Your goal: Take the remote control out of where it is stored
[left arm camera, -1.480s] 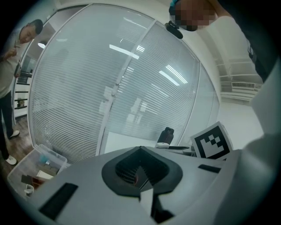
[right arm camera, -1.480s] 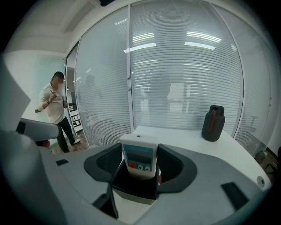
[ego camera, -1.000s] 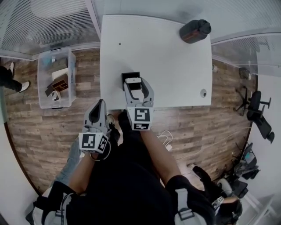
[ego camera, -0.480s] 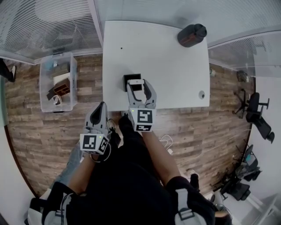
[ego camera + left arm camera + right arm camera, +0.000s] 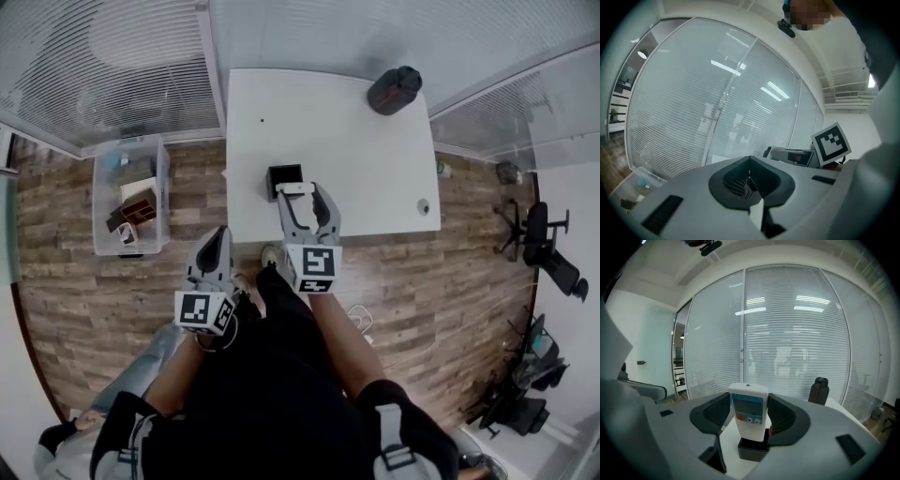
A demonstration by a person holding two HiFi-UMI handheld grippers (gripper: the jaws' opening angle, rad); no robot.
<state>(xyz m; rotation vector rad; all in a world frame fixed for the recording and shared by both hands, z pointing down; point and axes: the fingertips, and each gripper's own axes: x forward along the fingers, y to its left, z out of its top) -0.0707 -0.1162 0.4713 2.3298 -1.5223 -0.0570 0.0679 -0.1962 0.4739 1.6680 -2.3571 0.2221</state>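
Note:
A white remote control [image 5: 748,409] with a small screen and an orange button stands upright between the pads of my right gripper [image 5: 749,416], which is shut on it. Just beyond its lower end sits the black holder [image 5: 752,450], an open box on the white table [image 5: 356,159]. From the head view, the remote [image 5: 294,188] is at the tips of the right gripper [image 5: 302,192], just nearer than the holder [image 5: 284,178]. My left gripper [image 5: 214,246] hangs off the table's near left corner, over the wooden floor. Its jaws are shut and empty [image 5: 749,185].
A dark bottle [image 5: 394,90] stands at the table's far right corner, also in the right gripper view [image 5: 819,391]. A small round fitting [image 5: 424,206] sits near the right edge. A clear bin [image 5: 131,192] of odds lies on the floor at left. Glass walls with blinds surround the table.
My right gripper has risen with the remote, which has come up and back from the black holder. The left gripper has also risen a little, still shut.

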